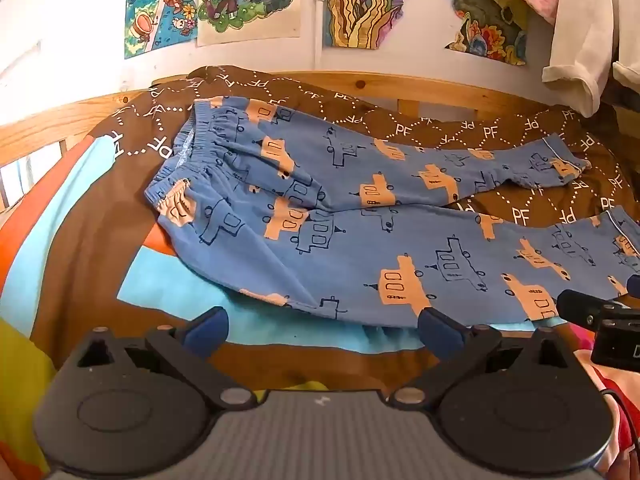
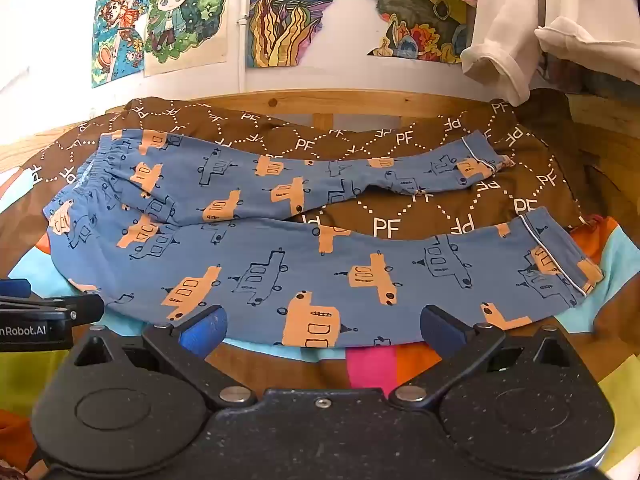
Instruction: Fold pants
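Blue pants (image 2: 304,264) spread flat on the bed (image 2: 404,208), waistband far left, left gripper (image 1: 322,330) and right gripper (image 2: 324,330) both released, near the pants' near edge, grasping nothing

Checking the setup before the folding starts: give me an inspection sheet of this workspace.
Surface: bed with brown patterned cover, colourful bedding beneath.
Job's things: blue pants spread flat, unfolded, legs apart, waistband left.
Clutter: white garment hanging at upper right.
Grippers: left tool and right tool open, at the pants' near edge, holding nothing.
Cables: thin cable seen at the right edge of the left view.
Surroundings: drawings on the wall, wooden bed frame.
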`<act>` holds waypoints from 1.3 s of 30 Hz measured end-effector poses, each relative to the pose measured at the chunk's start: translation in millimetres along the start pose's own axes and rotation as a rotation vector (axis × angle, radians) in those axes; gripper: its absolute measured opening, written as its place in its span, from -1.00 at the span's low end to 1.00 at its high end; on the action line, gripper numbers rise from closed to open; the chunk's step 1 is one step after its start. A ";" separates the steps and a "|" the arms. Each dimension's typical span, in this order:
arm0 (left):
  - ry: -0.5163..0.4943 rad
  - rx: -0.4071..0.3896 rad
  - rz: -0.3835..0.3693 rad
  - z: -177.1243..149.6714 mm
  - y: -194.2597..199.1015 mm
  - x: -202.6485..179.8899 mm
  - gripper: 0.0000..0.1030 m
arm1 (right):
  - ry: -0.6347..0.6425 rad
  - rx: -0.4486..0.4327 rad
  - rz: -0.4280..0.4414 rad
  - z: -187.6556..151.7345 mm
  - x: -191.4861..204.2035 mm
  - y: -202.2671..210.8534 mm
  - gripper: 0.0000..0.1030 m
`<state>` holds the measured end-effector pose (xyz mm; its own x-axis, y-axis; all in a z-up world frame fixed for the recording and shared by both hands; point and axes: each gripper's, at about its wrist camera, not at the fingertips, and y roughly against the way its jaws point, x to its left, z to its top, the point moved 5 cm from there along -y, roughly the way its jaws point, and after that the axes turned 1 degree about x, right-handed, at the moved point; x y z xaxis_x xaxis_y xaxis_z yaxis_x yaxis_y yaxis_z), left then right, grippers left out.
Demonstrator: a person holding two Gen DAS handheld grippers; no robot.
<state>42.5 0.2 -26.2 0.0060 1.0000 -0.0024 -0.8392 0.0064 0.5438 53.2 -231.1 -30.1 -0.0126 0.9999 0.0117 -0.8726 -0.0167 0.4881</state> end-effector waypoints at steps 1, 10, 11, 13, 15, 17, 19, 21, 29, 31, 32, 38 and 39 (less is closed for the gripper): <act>0.002 0.001 -0.001 0.1 0.0 0.3 1.00 | -0.001 -0.003 0.001 0.0 -0.1 0.1 0.99; -0.009 -0.005 -0.002 -2.0 1.4 -4.7 1.00 | -0.004 0.003 0.003 0.1 -0.8 -0.2 0.99; -0.010 -0.002 -0.004 -1.5 0.1 -5.2 1.00 | -0.004 0.002 0.004 0.3 -0.4 -0.1 0.99; -0.016 -0.003 -0.009 -0.6 0.1 -3.6 1.00 | -0.003 0.001 0.004 0.7 0.7 0.0 0.99; -0.018 -0.004 -0.010 -0.4 0.1 -3.7 1.00 | -0.001 0.000 0.004 -0.1 1.0 -0.3 0.99; -0.019 -0.004 -0.009 -0.2 0.3 -3.5 1.00 | -0.005 0.003 0.005 -0.6 -0.2 -0.9 0.99; -0.017 -0.004 -0.009 -0.3 0.3 -3.7 1.00 | -0.006 0.003 0.005 -0.6 0.1 -0.9 0.99; -0.014 -0.002 -0.008 -0.5 0.8 -3.8 1.00 | -0.005 0.004 0.005 -0.6 0.8 -1.7 0.99; -0.015 0.001 -0.007 -0.6 0.6 -3.7 1.00 | -0.006 0.004 0.006 -0.6 -0.2 -1.2 0.99; -0.014 0.001 -0.008 -0.7 0.6 -3.7 1.00 | -0.009 0.007 0.006 -0.4 0.8 -1.5 0.99; -0.014 0.001 -0.007 -1.2 0.2 -3.7 1.00 | -0.008 0.007 0.006 -0.6 0.7 -1.3 0.99; -0.014 0.001 -0.007 -1.6 -0.1 -4.0 1.00 | -0.009 0.007 0.006 -1.3 0.5 -1.5 0.99; -0.014 0.001 -0.007 -1.6 -0.1 -4.0 1.00 | -0.009 0.007 0.005 -1.3 0.5 -1.6 0.99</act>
<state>41.8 -3.8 -27.5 0.0193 0.9998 0.0060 -0.8385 0.0129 0.5448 53.9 -230.6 -32.0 -0.0128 0.9997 0.0219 -0.8691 -0.0220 0.4942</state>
